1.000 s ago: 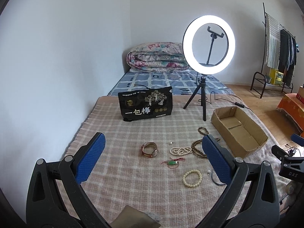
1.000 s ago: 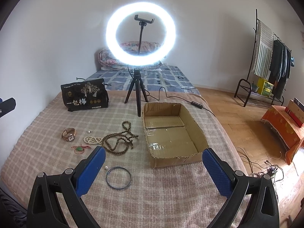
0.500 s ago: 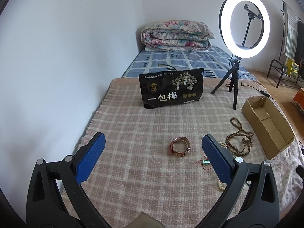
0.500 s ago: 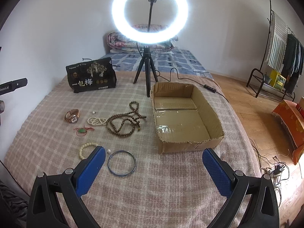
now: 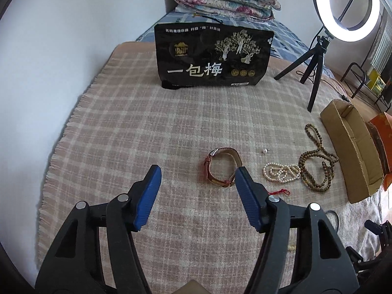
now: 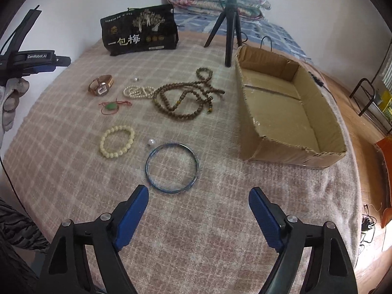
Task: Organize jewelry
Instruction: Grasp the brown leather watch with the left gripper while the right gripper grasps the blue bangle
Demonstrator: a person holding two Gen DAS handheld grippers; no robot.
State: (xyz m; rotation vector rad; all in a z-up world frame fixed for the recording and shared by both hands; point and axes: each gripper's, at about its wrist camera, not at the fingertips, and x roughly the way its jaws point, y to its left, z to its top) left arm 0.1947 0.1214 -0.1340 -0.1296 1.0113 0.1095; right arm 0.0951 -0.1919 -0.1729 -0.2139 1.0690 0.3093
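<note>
While both my claws have just been narrowing with nothing between them, the cardboard box (image 6: 289,112) ahead-right of my right claw (image 6: 198,216) holds no jewelry. Every piece remains on the blanket (image 6: 196,240): the watch (image 5: 221,166) just ahead-right of my left claw (image 5: 198,196), the bangle (image 6: 171,167) just ahead of my right.

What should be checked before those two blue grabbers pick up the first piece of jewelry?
1. Cardboard box empty and open-topped: ok.
2. Left gripper jaws, just closing, nothing between them: ok.
3. Left gripper lined up on watch: not ok, watch sits at its right finger.
4. Right gripper jaws, just closing, nothing between them: ok.
5. Right gripper lined up on blue bangle: ok, roughly ahead.
6. Pearl strand separate from brown beads: not ok, touching.
</note>
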